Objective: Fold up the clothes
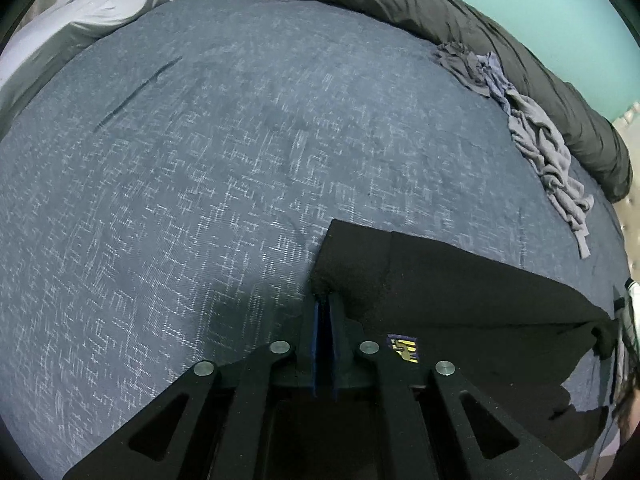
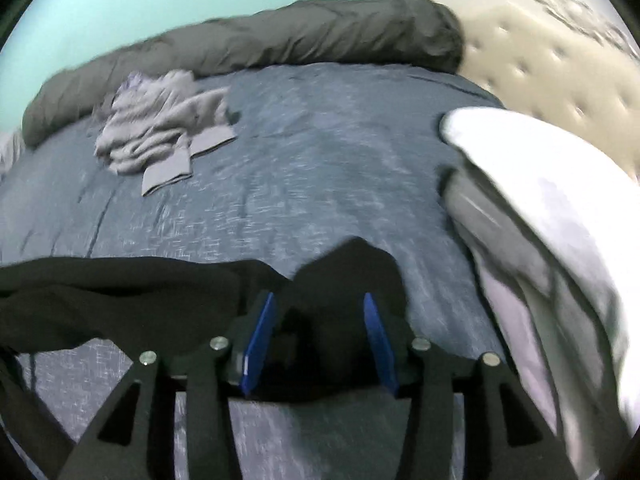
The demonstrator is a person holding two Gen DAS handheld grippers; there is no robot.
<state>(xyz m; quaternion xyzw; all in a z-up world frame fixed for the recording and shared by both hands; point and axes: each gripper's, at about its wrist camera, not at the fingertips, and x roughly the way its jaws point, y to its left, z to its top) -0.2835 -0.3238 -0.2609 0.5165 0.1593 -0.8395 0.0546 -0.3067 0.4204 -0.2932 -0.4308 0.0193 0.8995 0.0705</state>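
A black garment (image 1: 460, 292) lies spread over the near right part of the blue bed cover (image 1: 200, 160). My left gripper (image 1: 325, 300) is shut on the black garment's left corner, which folds over the fingertips. A small purple and yellow label (image 1: 405, 347) shows on the cloth beside the gripper. In the right wrist view the same black garment (image 2: 120, 300) stretches off to the left. My right gripper (image 2: 320, 300) stands open, its blue pads (image 2: 260, 336) apart, with a raised peak of black cloth between them. This view is motion-blurred.
A crumpled grey garment (image 1: 548, 160) (image 2: 160, 136) lies near the far side of the bed. A rolled dark duvet (image 1: 440, 12) (image 2: 260, 44) lines the teal wall. A white and grey pile (image 2: 540, 220) sits at right, a tufted headboard (image 2: 540, 68) behind, pale bedding (image 1: 80, 20) far left.
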